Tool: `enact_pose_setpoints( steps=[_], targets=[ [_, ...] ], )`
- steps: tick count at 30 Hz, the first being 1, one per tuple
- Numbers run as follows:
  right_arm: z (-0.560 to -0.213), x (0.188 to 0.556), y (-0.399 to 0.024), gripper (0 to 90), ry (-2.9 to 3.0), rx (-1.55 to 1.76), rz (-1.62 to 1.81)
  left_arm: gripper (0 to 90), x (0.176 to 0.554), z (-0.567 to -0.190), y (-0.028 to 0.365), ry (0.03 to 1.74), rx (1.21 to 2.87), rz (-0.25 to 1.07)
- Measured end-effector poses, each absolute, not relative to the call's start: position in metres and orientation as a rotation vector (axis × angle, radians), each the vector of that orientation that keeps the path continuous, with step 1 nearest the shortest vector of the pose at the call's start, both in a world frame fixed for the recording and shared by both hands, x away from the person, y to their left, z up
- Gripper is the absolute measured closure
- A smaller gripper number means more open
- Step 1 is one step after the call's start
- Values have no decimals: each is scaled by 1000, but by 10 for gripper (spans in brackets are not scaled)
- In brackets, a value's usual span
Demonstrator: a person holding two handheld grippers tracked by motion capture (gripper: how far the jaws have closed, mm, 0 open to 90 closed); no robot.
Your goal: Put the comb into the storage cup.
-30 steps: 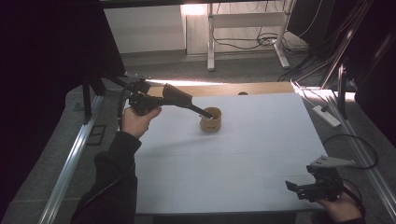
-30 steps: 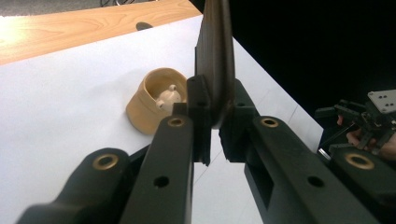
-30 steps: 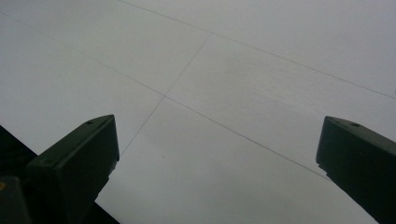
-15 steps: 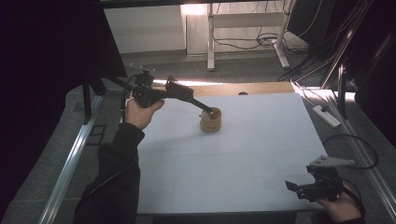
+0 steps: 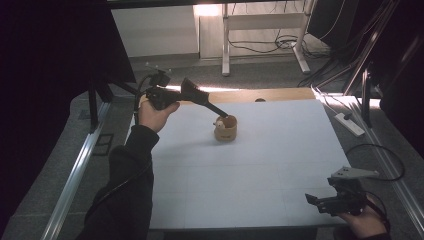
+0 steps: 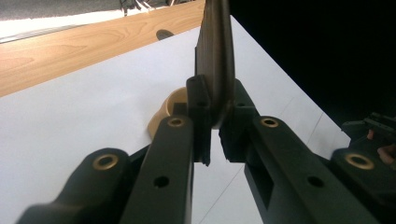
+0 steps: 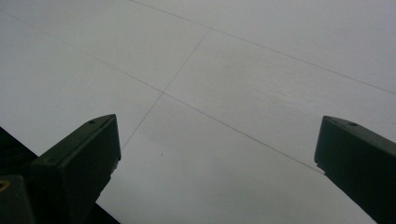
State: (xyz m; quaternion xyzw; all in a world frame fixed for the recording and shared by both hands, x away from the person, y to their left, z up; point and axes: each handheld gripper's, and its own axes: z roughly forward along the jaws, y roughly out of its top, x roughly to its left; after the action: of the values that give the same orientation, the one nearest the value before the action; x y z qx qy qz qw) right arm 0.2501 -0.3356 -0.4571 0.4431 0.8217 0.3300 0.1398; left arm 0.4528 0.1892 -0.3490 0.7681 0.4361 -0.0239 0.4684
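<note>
High view: at left, the person's left hand [image 5: 152, 112] reaches in from the table's side, pointing the left gripper [image 5: 212, 107] down at a slant toward a small tan cup [image 5: 225, 129]. The cup stands on the far half of the white tabletop [image 5: 260, 170], near the wooden strip [image 5: 270, 95] behind it, with something pale [image 5: 219, 121] at its mouth. Left gripper view has the jaws clenched on a dark flat piece [image 6: 215, 46], seen edge-on, with the cup [image 6: 164, 112] just behind the tips; whether the piece touches the cup cannot be told.

The grip takes only the piece's lower end, so a knock against the rim could likely twist it or work it loose. The cup looks light and nothing steadies it. A sideways pull from the slanted gripper could drag or tip it, spilling the pale thing.

At far right, by the near edge and well apart from the cup, the right gripper [image 5: 314, 202] rests in the right hand [image 5: 362, 222] with jaws spread wide over bare table, too distant to brace the cup quickly.
</note>
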Motion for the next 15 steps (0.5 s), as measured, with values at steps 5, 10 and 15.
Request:
enact_pose_setpoints(
  steps=[5,10,15],
  targets=[
    [-457,250,-336,12,2376,1284,952,827,457,-352,185,1073,1904,-56],
    [-457,251,-336,13,2380,1285,949,826,462,-355,181,1078,1915,-51],
    [-457,251,-336,15,2381,1284,948,827,466,-356,176,1076,1926,-48]
  ],
)
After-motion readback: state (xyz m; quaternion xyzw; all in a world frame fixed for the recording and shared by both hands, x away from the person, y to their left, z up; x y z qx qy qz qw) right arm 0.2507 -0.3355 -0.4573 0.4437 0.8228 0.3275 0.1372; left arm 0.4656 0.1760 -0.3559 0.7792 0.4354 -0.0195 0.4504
